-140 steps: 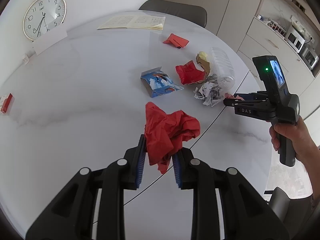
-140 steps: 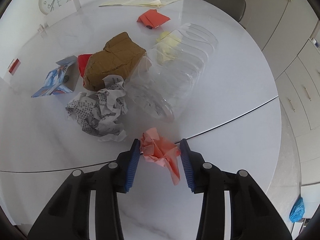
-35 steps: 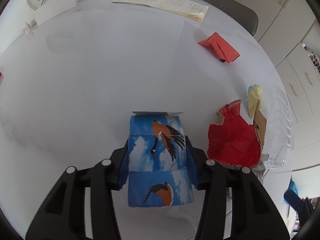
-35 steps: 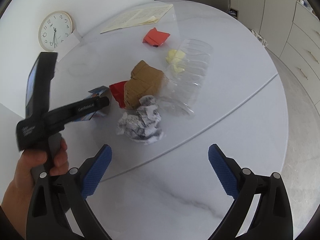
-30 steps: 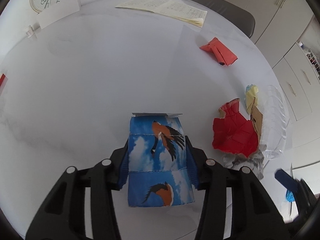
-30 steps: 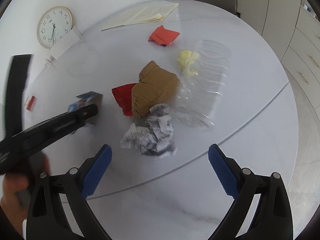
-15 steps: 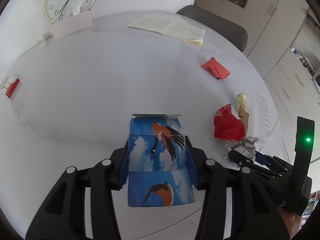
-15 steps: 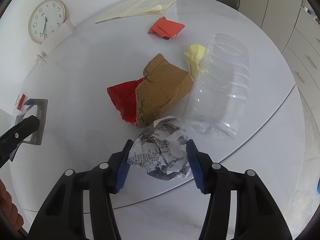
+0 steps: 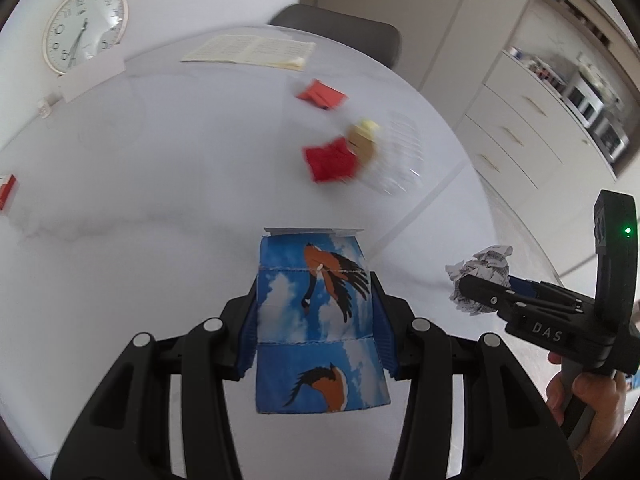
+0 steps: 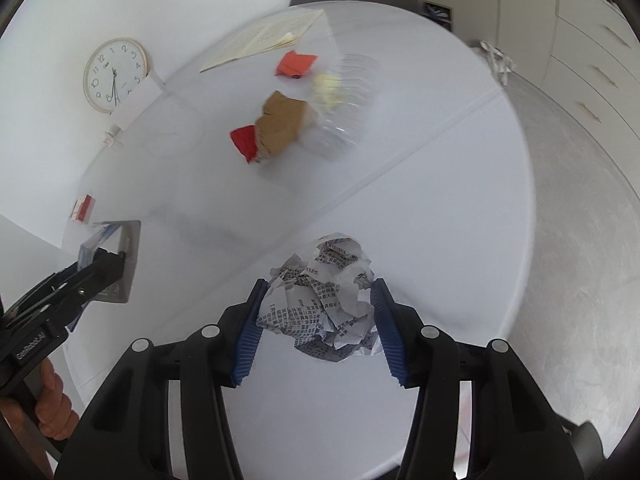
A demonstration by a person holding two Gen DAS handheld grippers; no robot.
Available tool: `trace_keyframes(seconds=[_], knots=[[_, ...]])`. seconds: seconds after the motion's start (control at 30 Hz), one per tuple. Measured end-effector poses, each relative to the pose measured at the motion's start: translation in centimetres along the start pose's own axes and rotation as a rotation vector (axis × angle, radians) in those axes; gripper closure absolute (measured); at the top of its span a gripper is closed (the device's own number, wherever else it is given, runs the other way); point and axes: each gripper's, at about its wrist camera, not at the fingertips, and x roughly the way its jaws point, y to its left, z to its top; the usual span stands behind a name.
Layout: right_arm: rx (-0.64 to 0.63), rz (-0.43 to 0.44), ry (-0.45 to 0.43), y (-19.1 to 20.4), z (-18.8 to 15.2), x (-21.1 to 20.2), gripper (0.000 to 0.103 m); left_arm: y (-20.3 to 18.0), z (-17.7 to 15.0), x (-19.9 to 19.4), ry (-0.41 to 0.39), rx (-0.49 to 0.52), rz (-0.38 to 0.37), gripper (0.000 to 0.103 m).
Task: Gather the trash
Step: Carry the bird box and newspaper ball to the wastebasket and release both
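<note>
White round table (image 10: 460,184), cabinets at 2 o'clock | clear plastic bottle (image 10: 344,108) at 12; contents unclear | left gripper (image 9: 316,320) clamps blue carton (image 9: 320,332); right gripper (image 10: 318,312) clamps crumpled newspaper (image 10: 324,304)

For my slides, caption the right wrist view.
Right gripper clamps crumpled newspaper above the white table.

Home dining room: round table (image 9: 168,184), cabinets (image 9: 516,128), clock (image 9: 85,26).

White round table (image 10: 460,184), grey chair (image 9: 340,34), wall clock (image 9: 84,26), cream cabinets (image 9: 520,120)
</note>
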Motion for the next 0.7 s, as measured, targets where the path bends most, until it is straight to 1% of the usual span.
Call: trace_keyframes(seconds=[0.07, 0.23, 0.33, 0.47, 0.57, 0.7], knots=[[0.024, -0.013, -0.002, -1.7, -1.8, -1.9, 0.050, -2.1, -1.6, -0.6, 0.018, 0.031, -0.033, 0.056], [0.087, -0.060, -0.010, -6.4, -6.1, -5.8, 0.050, -7.4, -4.5, -1.0, 0.067, 0.120, -0.091, 0.056], [0.130, -0.095, -0.013, -9.5, -8.1, -7.3, 0.050, -11.2, -5.8, -0.5, 0.120, 0.202, -0.148, 0.056], [0.190, -0.128, -0.005, -13.6, -10.5, -8.6, 0.050, -16.7, -7.7, 0.2, 0.181, 0.336, -0.228, 0.056], [0.219, -0.141, 0.005, -15.9, -11.9, -9.0, 0.050, -19.9, -9.1, 1.2, 0.220, 0.412, -0.246, 0.056], [0.230, -0.141, 0.024, -17.6, -13.2, -9.2, 0.050, -22.2, -10.7, 3.0, 0.283, 0.448, -0.259, 0.056]])
